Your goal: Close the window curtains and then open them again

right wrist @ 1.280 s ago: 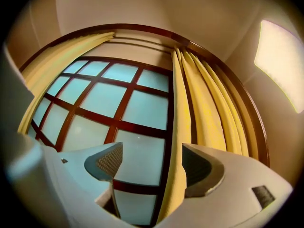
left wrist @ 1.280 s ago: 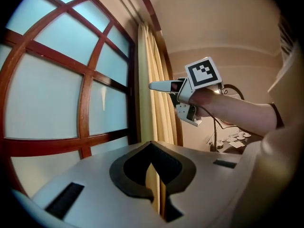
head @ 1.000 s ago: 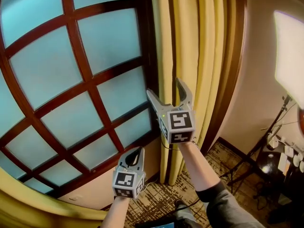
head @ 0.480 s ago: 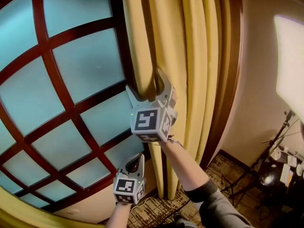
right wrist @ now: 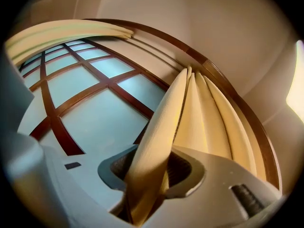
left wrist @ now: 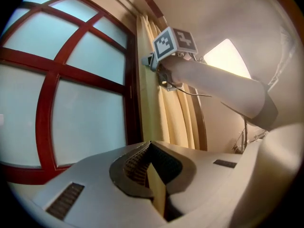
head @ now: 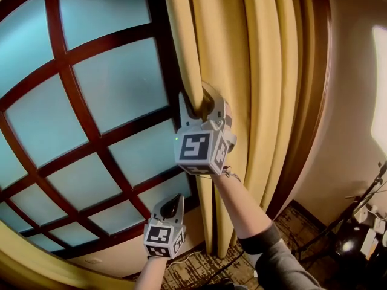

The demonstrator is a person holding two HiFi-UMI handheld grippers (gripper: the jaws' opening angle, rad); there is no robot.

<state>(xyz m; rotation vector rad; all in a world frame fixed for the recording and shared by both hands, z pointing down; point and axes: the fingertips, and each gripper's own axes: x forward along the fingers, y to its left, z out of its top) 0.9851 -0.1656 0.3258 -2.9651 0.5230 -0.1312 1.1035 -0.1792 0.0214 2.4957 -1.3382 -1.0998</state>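
The yellow right curtain [head: 242,71] hangs bunched beside the wood-framed window [head: 115,89]. My right gripper [head: 196,101] is raised at the curtain's inner edge, its jaws closing with that edge fold [right wrist: 161,141] pinched between them; in the right gripper view [right wrist: 151,175] the cloth fills the gap. My left gripper [head: 171,203] is lower, near the window's bottom rail, shut with no curtain in it; in its own view [left wrist: 151,175] it faces the window frame and the curtain [left wrist: 152,108]. The left curtain [right wrist: 61,32] is gathered at the window's far side.
A bright light panel [head: 382,77] and a black stand [head: 363,222] with cables are at the right, by the beige wall. Patterned carpet [head: 199,270] lies below. The person's right forearm [left wrist: 213,87] crosses the left gripper view.
My right gripper rose along the curtain's inner edge and its wide-open jaws closed around the fold. The left gripper stayed low near the window's bottom rail.
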